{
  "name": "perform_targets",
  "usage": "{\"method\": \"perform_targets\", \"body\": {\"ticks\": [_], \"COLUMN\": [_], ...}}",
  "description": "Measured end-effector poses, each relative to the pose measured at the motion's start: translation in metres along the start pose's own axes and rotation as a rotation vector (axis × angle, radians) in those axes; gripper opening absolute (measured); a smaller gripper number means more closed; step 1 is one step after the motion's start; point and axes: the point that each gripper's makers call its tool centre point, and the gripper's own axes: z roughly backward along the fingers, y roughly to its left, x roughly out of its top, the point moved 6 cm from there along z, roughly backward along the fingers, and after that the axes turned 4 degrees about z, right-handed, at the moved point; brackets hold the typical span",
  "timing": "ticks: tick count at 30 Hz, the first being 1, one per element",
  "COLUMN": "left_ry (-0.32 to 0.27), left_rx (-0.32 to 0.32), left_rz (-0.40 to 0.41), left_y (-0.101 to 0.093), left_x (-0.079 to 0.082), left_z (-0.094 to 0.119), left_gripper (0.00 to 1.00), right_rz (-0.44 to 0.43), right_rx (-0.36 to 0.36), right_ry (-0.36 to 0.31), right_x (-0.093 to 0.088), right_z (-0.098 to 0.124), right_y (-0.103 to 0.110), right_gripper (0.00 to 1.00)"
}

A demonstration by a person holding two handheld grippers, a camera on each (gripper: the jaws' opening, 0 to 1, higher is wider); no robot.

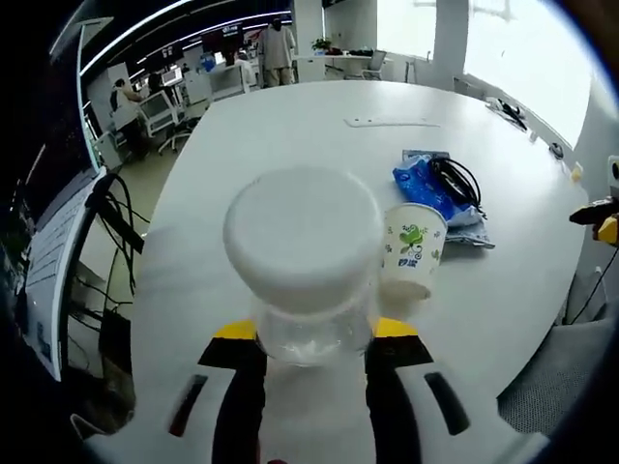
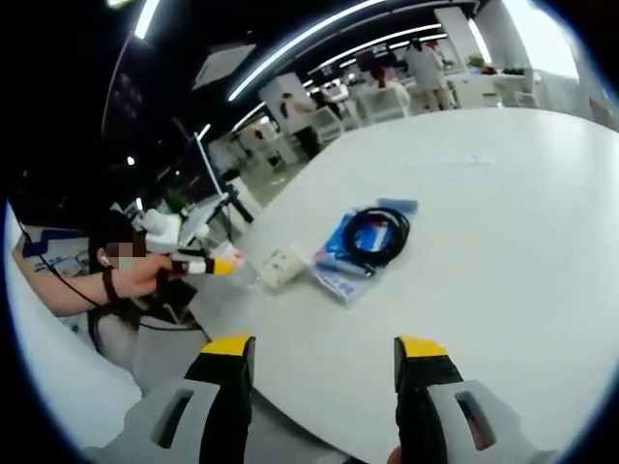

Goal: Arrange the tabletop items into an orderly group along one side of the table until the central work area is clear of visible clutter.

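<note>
Gripping a clear white-lidded jar (image 1: 308,271) beside a paper cup (image 1: 411,249) on the white table (image 1: 290,126), the left tool (image 1: 314,353) is showing the cup's print, while the right tool (image 2: 324,372) is hanging open and empty, showing the black cable (image 2: 377,235) coiled on a blue packet (image 2: 340,261).

left hand-held gripper (image 1: 312,353) clamping clear white-lidded jar (image 1: 308,266), paper cup (image 1: 412,249) touching it, blue packet (image 1: 432,186) behind
</note>
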Motion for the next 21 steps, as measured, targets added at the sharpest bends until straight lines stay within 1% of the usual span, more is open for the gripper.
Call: {"method": "perform_targets", "body": {"ticks": [8,17,21], "left_ry": [-0.028,-0.047,-0.050], "left_rx": [0.002,0.020,0.030], "left_rz": [0.014,0.075,0.095], "left_y": [0.0006,-0.0013,-0.0022], "left_x": [0.0017,0.0028,0.0058], "left_z": [-0.0016,-0.0040,-0.0065], "left_gripper": [0.39,0.39,0.39], "right_rz": [0.000,0.007,0.009], "right_rx": [0.002,0.015,0.018], "right_ry": [0.005,0.011,0.015], "right_x": [0.0017,0.0047,0.0042], "right_z": [-0.0032,-0.0086,-0.0091], "right_y": [0.0015,0.0057,0.0062], "right_gripper": [0.59,0.59,0.58]}}
